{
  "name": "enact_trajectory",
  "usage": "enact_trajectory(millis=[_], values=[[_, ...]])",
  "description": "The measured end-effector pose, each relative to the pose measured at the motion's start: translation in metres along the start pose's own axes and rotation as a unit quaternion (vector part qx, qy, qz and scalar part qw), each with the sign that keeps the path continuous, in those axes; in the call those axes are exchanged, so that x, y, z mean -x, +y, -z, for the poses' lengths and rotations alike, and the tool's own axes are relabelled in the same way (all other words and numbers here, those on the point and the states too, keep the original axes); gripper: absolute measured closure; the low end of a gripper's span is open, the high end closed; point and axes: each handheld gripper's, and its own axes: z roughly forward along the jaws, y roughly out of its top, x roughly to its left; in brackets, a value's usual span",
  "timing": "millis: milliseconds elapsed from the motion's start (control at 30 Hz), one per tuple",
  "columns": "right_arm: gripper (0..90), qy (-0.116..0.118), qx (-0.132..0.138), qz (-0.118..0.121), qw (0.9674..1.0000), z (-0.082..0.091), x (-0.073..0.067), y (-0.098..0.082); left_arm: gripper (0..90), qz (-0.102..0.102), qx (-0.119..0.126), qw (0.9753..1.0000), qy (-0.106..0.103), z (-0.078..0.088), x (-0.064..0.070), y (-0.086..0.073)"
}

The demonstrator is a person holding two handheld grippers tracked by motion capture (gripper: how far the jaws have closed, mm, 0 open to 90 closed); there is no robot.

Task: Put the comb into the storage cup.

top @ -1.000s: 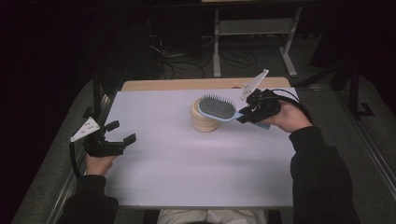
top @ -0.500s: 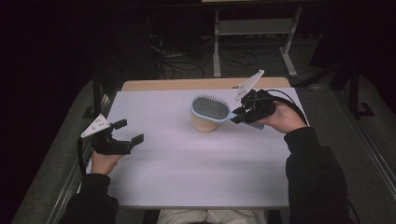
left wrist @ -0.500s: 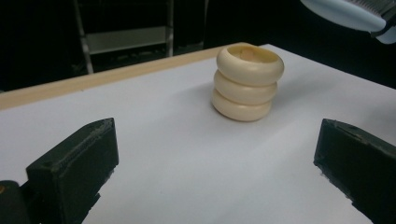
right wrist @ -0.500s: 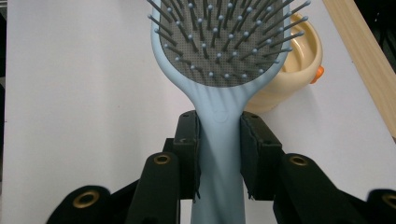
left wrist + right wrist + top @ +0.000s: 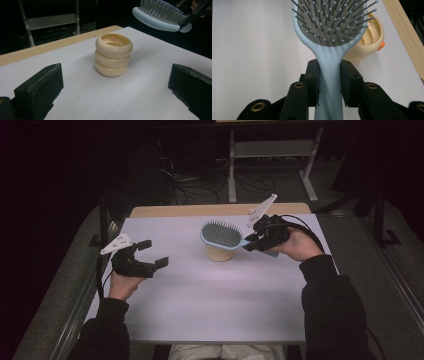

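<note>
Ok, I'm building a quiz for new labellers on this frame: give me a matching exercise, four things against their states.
Things:
1. hairbrush
2. cream ribbed cup
3. left gripper
4. right gripper

States:
A. jaws apart, holding nothing
B. standing upright on the white table
C. held in the air by its handle, bristles up
D. jaws closed on a light blue handle

Pairs: 1-C, 2-B, 3-A, 4-D

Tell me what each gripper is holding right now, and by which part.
The right gripper holds the light blue plastic hairbrush by its handle, just below the bristled head, jaws shut on either side. The left gripper holds nothing; its jaws stand open.
</note>
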Motion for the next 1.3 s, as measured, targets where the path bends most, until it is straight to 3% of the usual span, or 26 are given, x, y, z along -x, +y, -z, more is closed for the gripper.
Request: enact_trajectory(millis=[300, 600, 967, 1300], values=[[69.0, 0.0, 0.002, 0.01, 1.0, -0.002, 0.0, 0.007, 0.0, -0.001, -0.009, 0.9998, -0.019, -0.017, 0.008, 0.011], [68.9, -0.005, 0.002, 0.009, 0.9999, -0.007, 0.001, 0.011, 0.0, -0.012, -0.028, 0.9987, -0.041, -0.047, 0.022, 0.02], [68.9, -0.009, 0.006, 0.01, 0.9999, -0.01, 0.001, 0.015, 0.0, -0.006, -0.026, 0.9975, -0.065, -0.07, 0.033, 0.031], [68.9, -0.01, 0.015, 0.012, 0.9998, -0.012, 0.0, 0.022, 0.0, -0.003, -0.021, 0.9973, -0.07, -0.084, 0.038, 0.04]])
